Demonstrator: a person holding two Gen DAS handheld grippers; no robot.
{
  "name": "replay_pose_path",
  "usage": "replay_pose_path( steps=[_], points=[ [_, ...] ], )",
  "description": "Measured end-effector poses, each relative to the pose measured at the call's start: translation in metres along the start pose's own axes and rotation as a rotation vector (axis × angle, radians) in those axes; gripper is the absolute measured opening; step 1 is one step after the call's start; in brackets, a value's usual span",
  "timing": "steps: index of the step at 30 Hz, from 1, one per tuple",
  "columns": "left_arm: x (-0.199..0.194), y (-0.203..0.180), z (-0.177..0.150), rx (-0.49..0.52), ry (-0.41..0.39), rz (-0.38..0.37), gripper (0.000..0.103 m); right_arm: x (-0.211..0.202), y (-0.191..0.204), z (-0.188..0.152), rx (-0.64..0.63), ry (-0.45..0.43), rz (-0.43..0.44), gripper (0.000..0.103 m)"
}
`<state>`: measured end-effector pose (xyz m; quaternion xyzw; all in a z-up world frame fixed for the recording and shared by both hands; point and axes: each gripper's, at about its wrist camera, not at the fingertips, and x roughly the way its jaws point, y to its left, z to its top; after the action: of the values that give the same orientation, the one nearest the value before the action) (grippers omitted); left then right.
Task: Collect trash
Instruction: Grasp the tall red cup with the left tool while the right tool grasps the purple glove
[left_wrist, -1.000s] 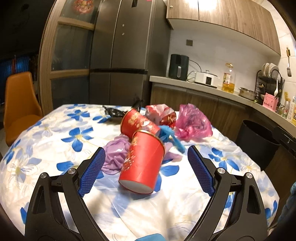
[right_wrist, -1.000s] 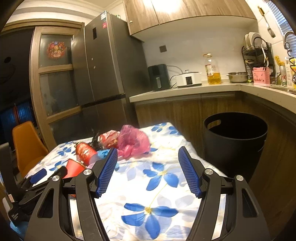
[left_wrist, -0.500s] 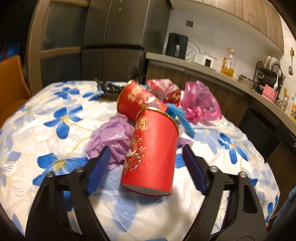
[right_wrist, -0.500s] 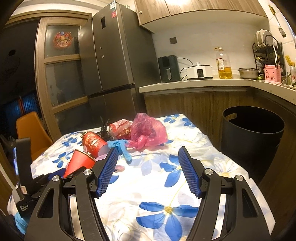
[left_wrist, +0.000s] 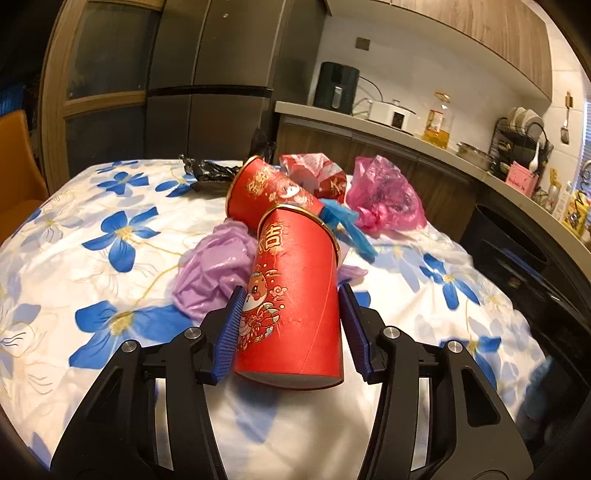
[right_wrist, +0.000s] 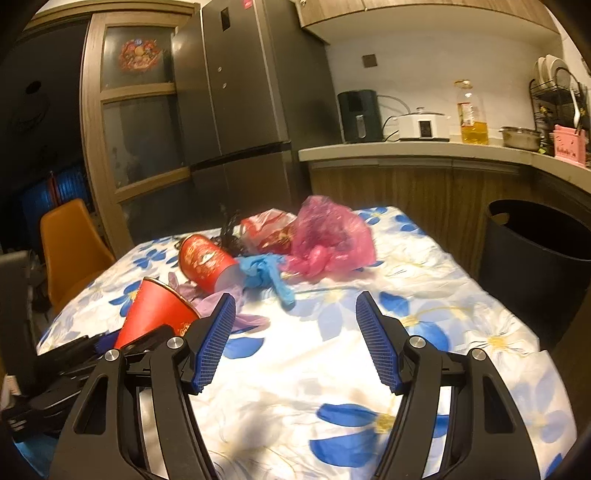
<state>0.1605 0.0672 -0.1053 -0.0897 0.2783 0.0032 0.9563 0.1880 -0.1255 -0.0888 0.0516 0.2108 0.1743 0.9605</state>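
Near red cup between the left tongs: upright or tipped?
Tipped. The near red cup lies on its side on the table, its base toward the camera, rim resting against the second red cup.
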Motion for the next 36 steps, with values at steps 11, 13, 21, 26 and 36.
replay_pose_path(
  steps=[11, 13, 21, 26, 36],
  points=[
    [-0.023, 0.022, -0.008, 0.041, 0.001, -0.010, 0.050, 0.050, 0.029, -0.017, -0.031, 0.128, 0.126, 0.055],
    [-0.026, 0.025, -0.010, 0.048, 0.007, -0.005, 0.050, 0.054, 0.035, -0.016, -0.047, 0.130, 0.145, 0.055],
    [-0.038, 0.041, -0.016, 0.027, 0.006, -0.009, 0.050, 0.079, 0.048, -0.013, -0.029, 0.180, 0.207, 0.058],
    [-0.042, 0.047, -0.019, 0.013, -0.001, -0.005, 0.050, 0.097, 0.054, -0.017, -0.023, 0.245, 0.223, 0.050],
    [-0.051, 0.049, -0.016, -0.003, -0.022, -0.006, 0.050, 0.074, 0.061, -0.013, -0.079, 0.173, 0.225, 0.002]
  ],
)
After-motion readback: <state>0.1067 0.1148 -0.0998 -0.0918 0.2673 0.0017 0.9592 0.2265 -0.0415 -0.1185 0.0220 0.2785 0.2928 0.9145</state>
